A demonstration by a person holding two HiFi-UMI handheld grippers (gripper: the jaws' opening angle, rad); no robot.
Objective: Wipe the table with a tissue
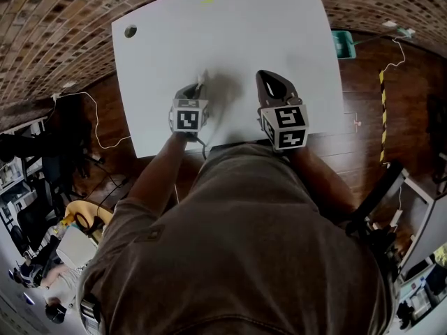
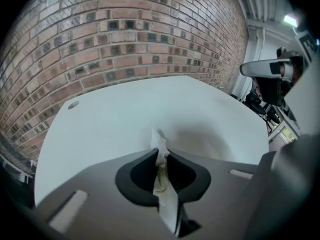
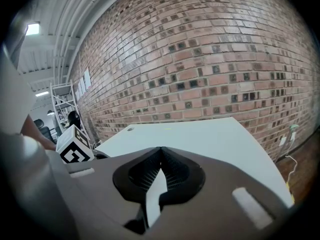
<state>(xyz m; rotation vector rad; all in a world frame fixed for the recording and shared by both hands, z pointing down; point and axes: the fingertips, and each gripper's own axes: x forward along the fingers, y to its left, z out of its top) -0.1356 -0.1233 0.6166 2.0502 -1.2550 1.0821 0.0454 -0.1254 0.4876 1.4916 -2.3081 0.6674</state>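
Left tool (image 2: 161, 156) level, pointing forward, jaws pinched together on tissue (image 2: 159, 140). Right tool (image 3: 161, 153) alongside, apart from left, jaws closed tip to tip, nothing between. Left forearm (image 1: 155, 176) and right forearm (image 1: 323, 179) reach forward, both bare.

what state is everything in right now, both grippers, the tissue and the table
left gripper: shut on the tissue, held over the table
tissue: crumpled, pinched between the left jaws, its end sticking out past the tips
right gripper: shut, nothing between the jaws, held over the near edge of the table
table: white top, with a faint yellowish mark near the far edge
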